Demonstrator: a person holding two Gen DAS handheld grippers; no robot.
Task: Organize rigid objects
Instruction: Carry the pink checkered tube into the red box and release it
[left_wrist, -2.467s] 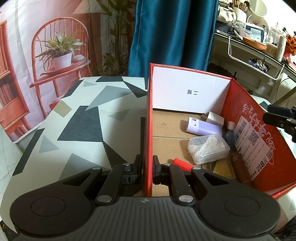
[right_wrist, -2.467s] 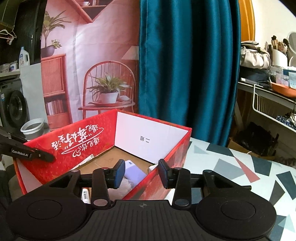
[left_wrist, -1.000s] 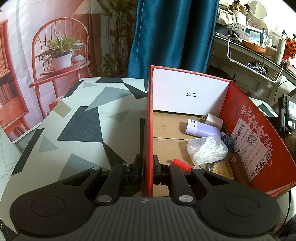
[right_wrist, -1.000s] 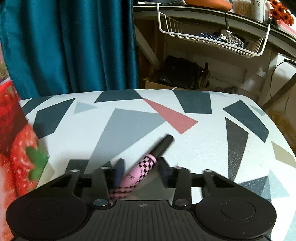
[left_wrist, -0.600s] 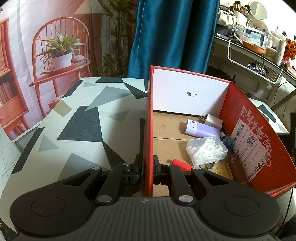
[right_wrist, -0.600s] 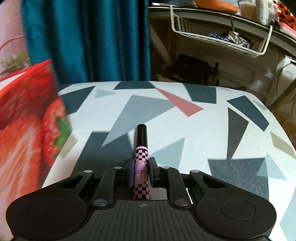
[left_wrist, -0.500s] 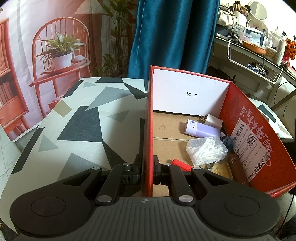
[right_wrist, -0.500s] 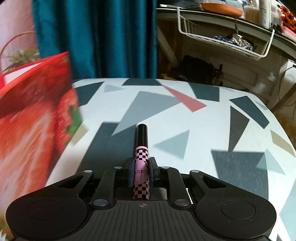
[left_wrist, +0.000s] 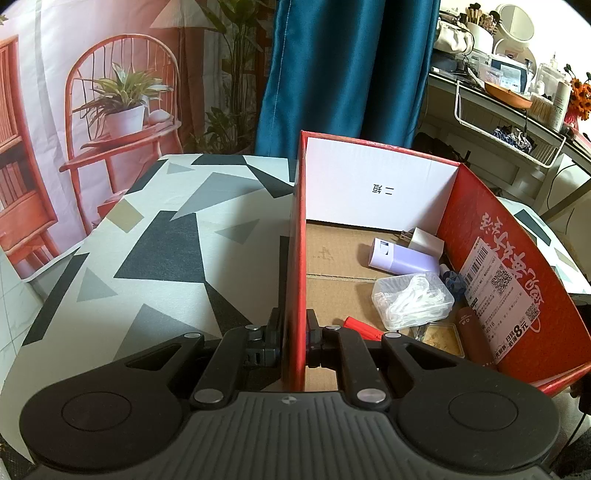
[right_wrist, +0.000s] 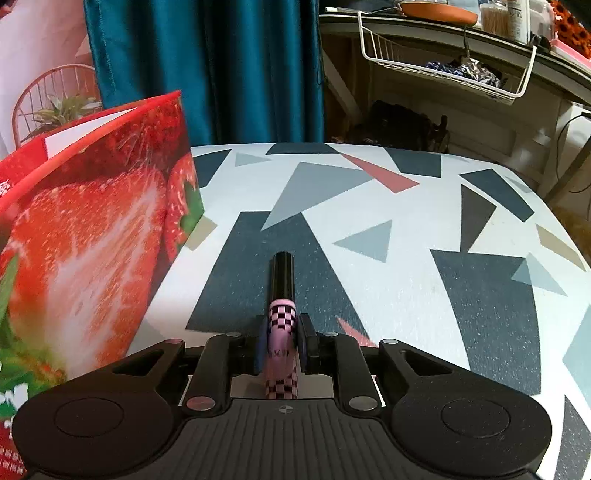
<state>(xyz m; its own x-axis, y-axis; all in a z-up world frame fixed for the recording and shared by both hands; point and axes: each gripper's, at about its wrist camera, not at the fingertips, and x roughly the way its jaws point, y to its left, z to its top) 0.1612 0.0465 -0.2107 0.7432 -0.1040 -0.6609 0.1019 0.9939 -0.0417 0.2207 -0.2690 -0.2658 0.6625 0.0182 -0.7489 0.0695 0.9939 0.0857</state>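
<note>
Box (left_wrist: 373, 184) on table (left_wrist: 147, 236), pen (right_wrist: 281, 314) right of box, above table

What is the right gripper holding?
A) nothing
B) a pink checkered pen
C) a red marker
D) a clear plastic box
B: the right gripper has its fingers pressed on both sides of the pink checkered pen, whose black end pokes out ahead over the table.

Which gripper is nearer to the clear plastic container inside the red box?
Left. The left gripper is clamped on the red box wall, with the clear plastic container just ahead inside. The right gripper holds a pink checkered pen outside the box.
</note>
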